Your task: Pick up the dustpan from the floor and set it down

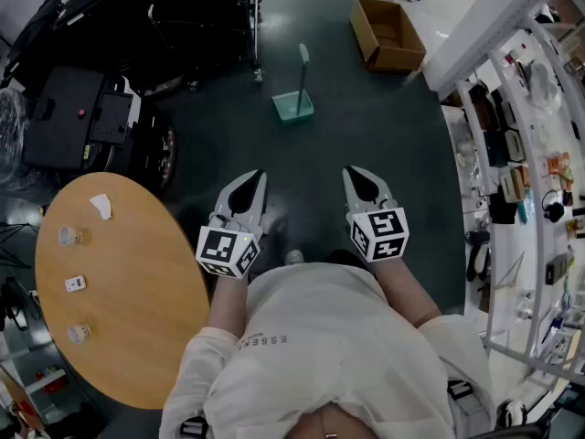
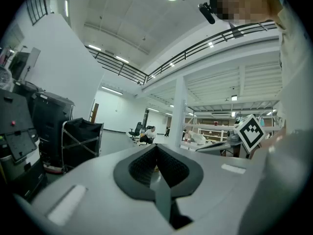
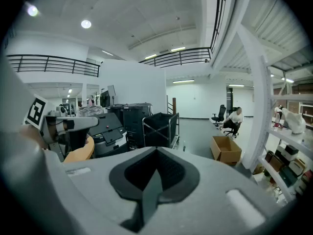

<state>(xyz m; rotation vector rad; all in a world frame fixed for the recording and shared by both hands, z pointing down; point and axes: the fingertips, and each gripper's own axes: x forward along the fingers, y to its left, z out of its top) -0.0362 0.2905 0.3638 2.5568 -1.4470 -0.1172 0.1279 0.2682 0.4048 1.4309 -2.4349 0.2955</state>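
In the head view a teal dustpan (image 1: 294,104) with an upright handle stands on the dark floor, well ahead of both grippers. My left gripper (image 1: 253,180) and right gripper (image 1: 357,175) are held side by side in front of the person's body and point toward it from a distance. Both are shut, with nothing between their pads. Seen in its own view, the left gripper (image 2: 157,148) has its jaws pressed together; the right gripper (image 3: 157,153) looks the same in its view. I cannot make out the dustpan in either gripper view.
A round wooden table (image 1: 137,309) with small items stands close on the left. Black carts and cases (image 1: 206,12) fill the far left. An open cardboard box (image 1: 388,35) lies beyond the dustpan to the right. Shelving (image 1: 521,154) runs along the right side.
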